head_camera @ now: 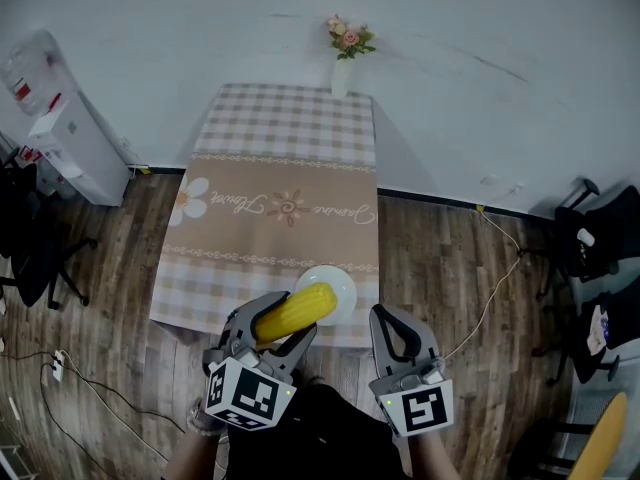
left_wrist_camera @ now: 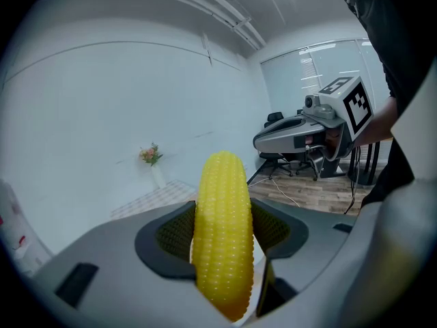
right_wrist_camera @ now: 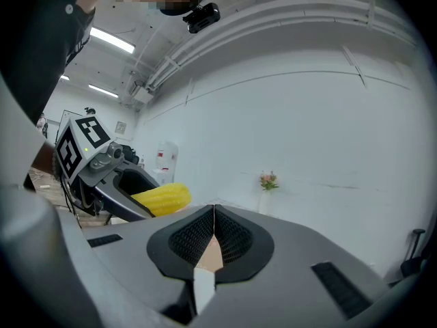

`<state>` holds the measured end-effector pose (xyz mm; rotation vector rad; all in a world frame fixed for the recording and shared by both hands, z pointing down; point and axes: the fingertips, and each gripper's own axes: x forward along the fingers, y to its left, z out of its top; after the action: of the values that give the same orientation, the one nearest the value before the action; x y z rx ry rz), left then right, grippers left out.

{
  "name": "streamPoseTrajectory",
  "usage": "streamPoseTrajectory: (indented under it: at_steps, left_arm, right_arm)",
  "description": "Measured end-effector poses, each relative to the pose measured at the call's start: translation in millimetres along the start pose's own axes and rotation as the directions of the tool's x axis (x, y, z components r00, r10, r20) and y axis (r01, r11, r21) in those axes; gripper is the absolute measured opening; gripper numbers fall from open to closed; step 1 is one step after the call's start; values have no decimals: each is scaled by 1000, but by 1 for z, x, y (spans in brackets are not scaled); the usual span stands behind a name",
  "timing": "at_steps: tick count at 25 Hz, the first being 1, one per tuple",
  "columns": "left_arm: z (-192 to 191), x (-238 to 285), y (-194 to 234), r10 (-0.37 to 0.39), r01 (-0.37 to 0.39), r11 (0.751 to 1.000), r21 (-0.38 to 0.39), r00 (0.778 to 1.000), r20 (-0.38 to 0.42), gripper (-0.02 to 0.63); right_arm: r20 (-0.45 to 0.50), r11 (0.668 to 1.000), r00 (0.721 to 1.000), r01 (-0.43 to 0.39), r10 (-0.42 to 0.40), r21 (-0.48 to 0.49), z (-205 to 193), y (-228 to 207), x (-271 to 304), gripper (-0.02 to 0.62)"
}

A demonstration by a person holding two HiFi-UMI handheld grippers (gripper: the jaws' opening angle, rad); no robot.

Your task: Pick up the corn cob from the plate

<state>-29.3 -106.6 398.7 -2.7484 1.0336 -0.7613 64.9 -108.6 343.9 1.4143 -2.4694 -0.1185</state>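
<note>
Nearest the head camera, at the bottom of the frame, sit two grey two-jaw grippers with square-marker cubes. The left gripper [head_camera: 272, 333] is clenched on the yellow corn cob [head_camera: 295, 313]. The right gripper [head_camera: 398, 330] is pressed closed on nothing.

Largest in the scene is the long table [head_camera: 280, 208], draped in a beige and checked cloth, running from the frame's centre up toward the white wall. A white water dispenser [head_camera: 65, 128] stands at upper left. A small white vase of pink flowers [head_camera: 345, 63] sits at the table's far end.

On the near edge of the table, just above the grippers, lies the round white plate [head_camera: 343, 280]. The cob overlaps its lower-left rim, and nothing else shows on it.

In the left gripper view, the ribbed pads of the left gripper [left_wrist_camera: 222, 234] press the cob [left_wrist_camera: 222, 238] from both sides. Its long axis runs nearly along the reach of the jaws, with the rounded tip pointing forward and up, and much of its length stands out beyond the pads. In the head view that axis slants from lower left to upper right, tip toward the plate.

The cob looks raised off the plate, though contact at the tip cannot be ruled out. Any further lift is best made straight up, since a hold this far back lets the cob pivot.

In its own view the right gripper [right_wrist_camera: 214, 234] shows its pads meeting at a thin seam, with the cob [right_wrist_camera: 162, 200] well off to its left.
</note>
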Motion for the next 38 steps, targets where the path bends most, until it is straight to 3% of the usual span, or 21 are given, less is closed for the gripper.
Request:
streamPoseTrajectory:
  at_steps: [38]
  left_arm:
    - [1,-3,7,-2,2,1000,15,1000,2,258]
  right_arm:
    - [-15,1000,1000,6,-6,-20,2,6,2,41]
